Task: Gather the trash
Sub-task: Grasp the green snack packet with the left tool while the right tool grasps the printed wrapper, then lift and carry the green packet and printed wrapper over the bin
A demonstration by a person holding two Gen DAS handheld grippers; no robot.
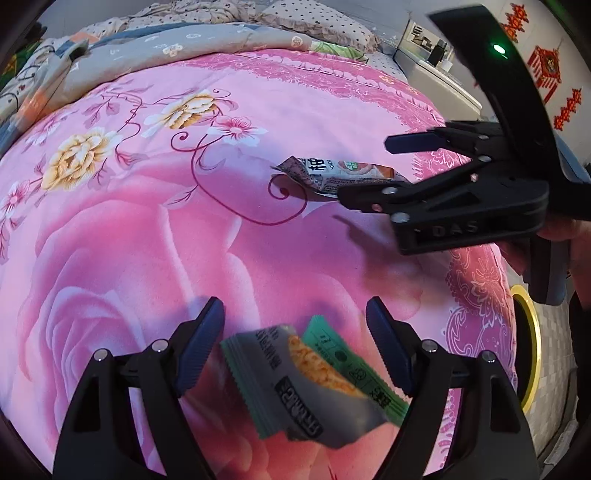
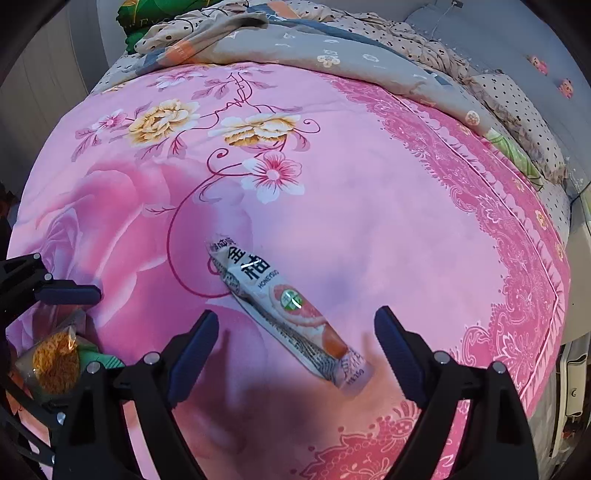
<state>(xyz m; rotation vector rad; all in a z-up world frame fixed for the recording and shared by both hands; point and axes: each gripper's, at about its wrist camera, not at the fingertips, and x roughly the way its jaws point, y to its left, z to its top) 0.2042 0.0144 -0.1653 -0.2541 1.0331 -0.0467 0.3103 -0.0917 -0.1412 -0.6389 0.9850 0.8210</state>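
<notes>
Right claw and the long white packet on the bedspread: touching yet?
Apart. The right wrist view shows the long packet lying between the open right claw, pink bedspread visible beside both fingers.

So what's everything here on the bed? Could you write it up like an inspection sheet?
Surface: pink floral bedspread.
Job's things: long white stick sachet lying flat; green-and-grey snack packets, overlapping.
Clutter: crumpled grey quilt and dotted pillow at the far end.
Grippers: left gripper open over the packets; right gripper open astride the sachet, not pressing it.
Cables: nothing seen.
Surroundings: red wall ornaments, yellow ring beside the bed.
</notes>
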